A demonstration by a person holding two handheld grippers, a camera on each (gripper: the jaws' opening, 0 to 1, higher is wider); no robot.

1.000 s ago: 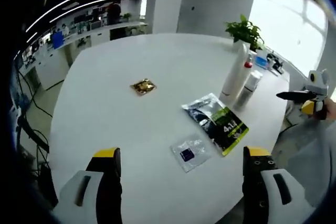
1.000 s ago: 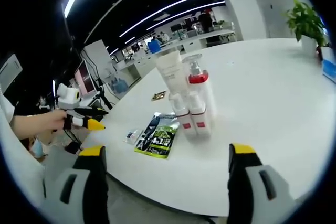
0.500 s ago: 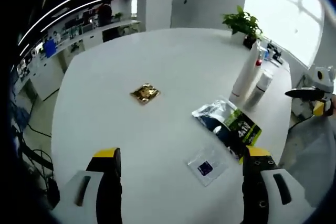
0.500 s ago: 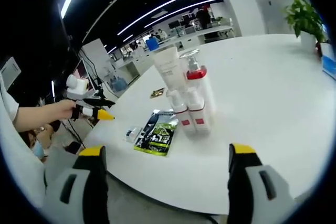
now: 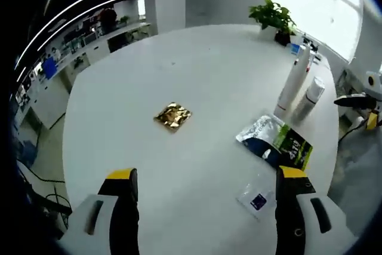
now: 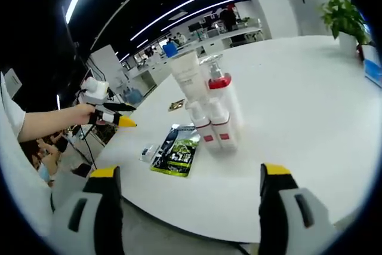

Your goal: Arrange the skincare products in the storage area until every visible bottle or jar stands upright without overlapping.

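Note:
The skincare bottles stand upright in a tight cluster on the white table (image 6: 298,106): a tall white tube (image 6: 186,79), a pump bottle with a red collar (image 6: 222,88) and two small bottles with red bands (image 6: 200,126). In the left gripper view the tube (image 5: 293,79) and a shorter bottle (image 5: 310,98) stand at the right. A green and black pouch (image 5: 276,143) (image 6: 175,149), a small clear sachet (image 5: 255,199) and a gold sachet (image 5: 173,115) lie flat. My left gripper (image 5: 206,174) and right gripper (image 6: 190,171) are open and hold nothing.
A potted plant (image 5: 273,16) (image 6: 343,16) and a blue box (image 6: 373,70) sit at the table's far side. In the right gripper view a hand holds the left gripper (image 6: 110,111) over the table's left edge. Office desks fill the background.
The left gripper has moved in over the table, so the sachets and pouch sit further right in its view. The right gripper has hardly moved. Both stay open.

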